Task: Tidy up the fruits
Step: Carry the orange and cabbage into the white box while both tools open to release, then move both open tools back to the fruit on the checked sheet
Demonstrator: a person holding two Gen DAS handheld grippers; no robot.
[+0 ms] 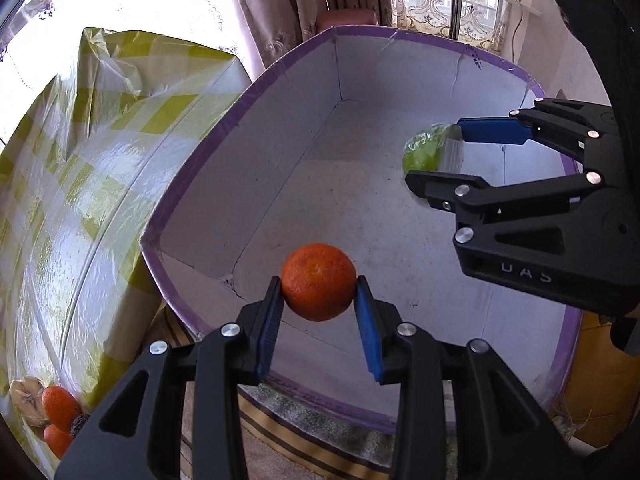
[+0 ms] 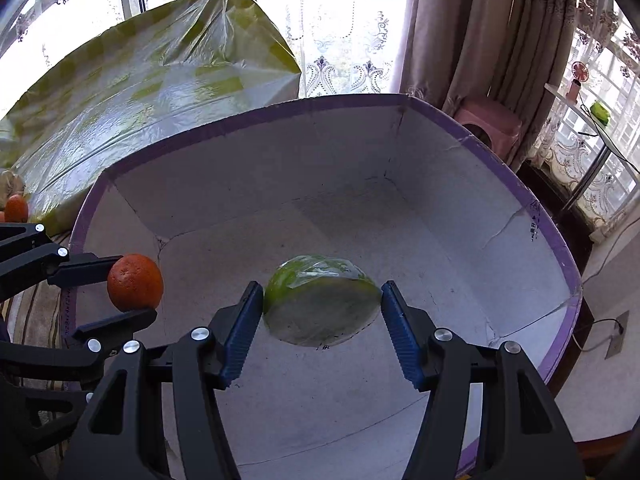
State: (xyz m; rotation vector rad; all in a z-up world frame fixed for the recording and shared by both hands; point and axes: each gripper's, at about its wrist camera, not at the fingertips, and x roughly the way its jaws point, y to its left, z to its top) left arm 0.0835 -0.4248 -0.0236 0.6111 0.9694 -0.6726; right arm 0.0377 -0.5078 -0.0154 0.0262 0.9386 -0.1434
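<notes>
My left gripper is shut on an orange mandarin and holds it over the near corner of a white box with a purple rim. It also shows in the right wrist view at the left. My right gripper is shut on a green half melon wrapped in plastic film, cut face toward the camera, held over the box's floor. In the left wrist view the melon shows between the right gripper's fingers at the right.
A table under a green-checked plastic cloth stands left of the box. More mandarins and a pale fruit lie at its near end. Curtains, a pink stool and a window shelf stand behind.
</notes>
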